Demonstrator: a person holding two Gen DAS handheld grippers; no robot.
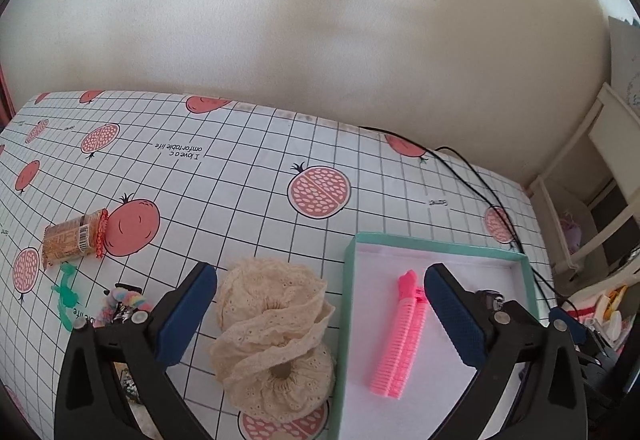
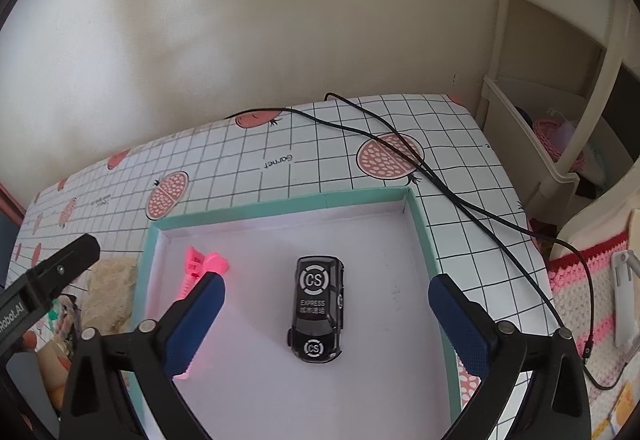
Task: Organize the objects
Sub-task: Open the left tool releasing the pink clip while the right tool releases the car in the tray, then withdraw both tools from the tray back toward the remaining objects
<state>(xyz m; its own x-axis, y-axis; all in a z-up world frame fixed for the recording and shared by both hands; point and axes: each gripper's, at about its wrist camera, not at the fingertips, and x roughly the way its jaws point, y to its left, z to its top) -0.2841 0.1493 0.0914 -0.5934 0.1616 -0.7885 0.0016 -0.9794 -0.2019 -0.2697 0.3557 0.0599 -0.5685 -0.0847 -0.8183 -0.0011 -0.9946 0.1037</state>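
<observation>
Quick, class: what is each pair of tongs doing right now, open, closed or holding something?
Left tongs: open, holding nothing, above the lace scrunchie.
Right tongs: open, holding nothing, above the toy car.

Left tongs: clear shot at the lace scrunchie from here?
Probably yes. The left tongs are open, and the lace scrunchie lies on the table between the fingers, outside the box. Nothing lies on it or blocks the way.

Pink hair clip (image 1: 400, 336) inside teal-rimmed box (image 1: 440, 242)
</observation>
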